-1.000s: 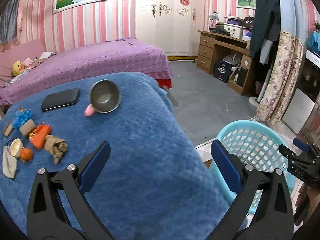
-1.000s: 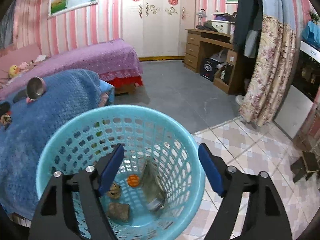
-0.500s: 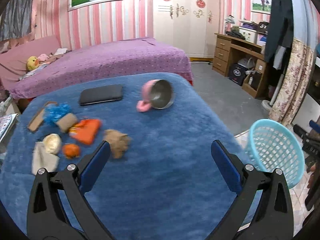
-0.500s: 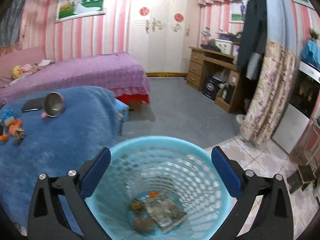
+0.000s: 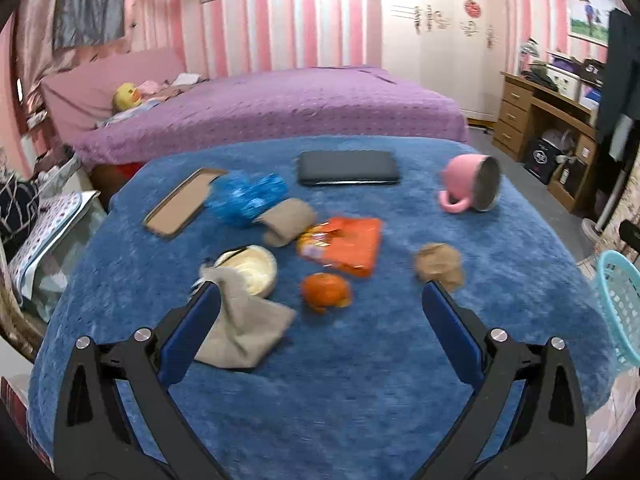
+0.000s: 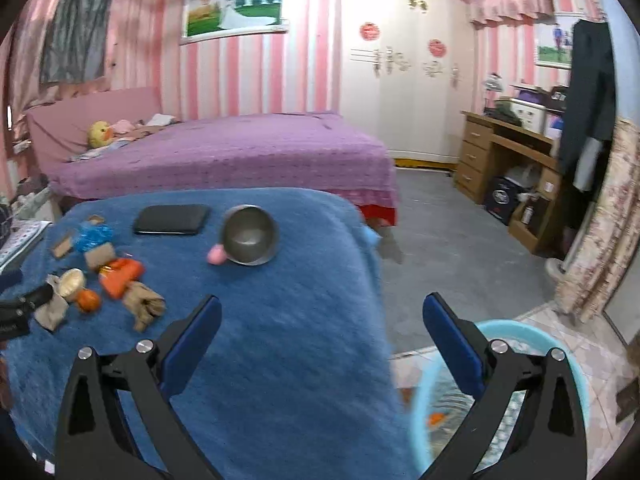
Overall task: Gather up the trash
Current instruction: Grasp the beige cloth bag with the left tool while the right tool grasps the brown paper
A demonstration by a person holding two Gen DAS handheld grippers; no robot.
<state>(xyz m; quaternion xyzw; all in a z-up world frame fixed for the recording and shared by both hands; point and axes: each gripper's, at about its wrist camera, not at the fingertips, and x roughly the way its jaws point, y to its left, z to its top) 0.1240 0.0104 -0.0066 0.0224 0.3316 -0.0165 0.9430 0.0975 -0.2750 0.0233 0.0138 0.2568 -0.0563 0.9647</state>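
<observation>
Both grippers empty, trash spread on blue surface (image 5: 360, 400), basket at its right edge.

Left gripper (image 5: 320, 304) has fingers spread wide, holding nothing, over orange peel (image 5: 325, 292), beige cloth scrap (image 5: 244, 328), orange snack wrapper (image 5: 344, 246), crumpled brown paper (image 5: 438, 264). Right gripper (image 6: 320, 316) is equally wide and empty, teal basket (image 6: 576, 364) just below-right with some trash inside. Risk: pieces lie close together, so a wide grab may snag two, or pinch the plush cover; pink mug (image 5: 472, 188) and black phone (image 5: 348, 168) likely not trash.
</observation>
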